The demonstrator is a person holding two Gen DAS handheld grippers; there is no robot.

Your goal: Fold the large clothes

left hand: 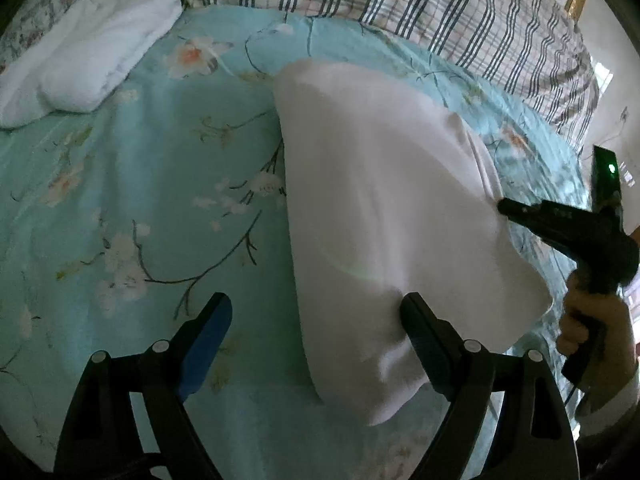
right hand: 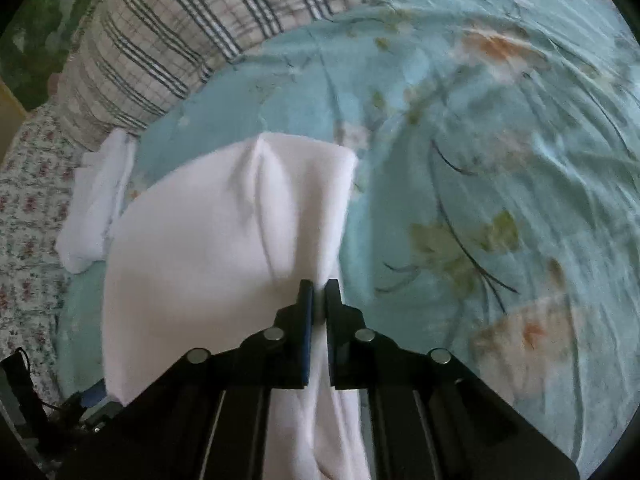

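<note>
Left wrist view: the left gripper [left hand: 316, 320] stands spread wide at the bottom, nothing between its fingers, its right finger touching a white garment [left hand: 384, 216] lying mid-frame on the flowered sheet [left hand: 140, 184]. A folded white pile [left hand: 88, 52] sits upper left.

Right wrist view: the right gripper [right hand: 319, 288] pinches the garment's edge (lower centre).

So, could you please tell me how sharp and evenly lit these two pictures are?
Left wrist view: dim, strongly curved by the fisheye, a faint glare arc on the white cloth, the right claw slightly soft. Right wrist view: the sheet is smeared by motion blur on the right, the cloth edges are soft, and the corners are dark.
</note>
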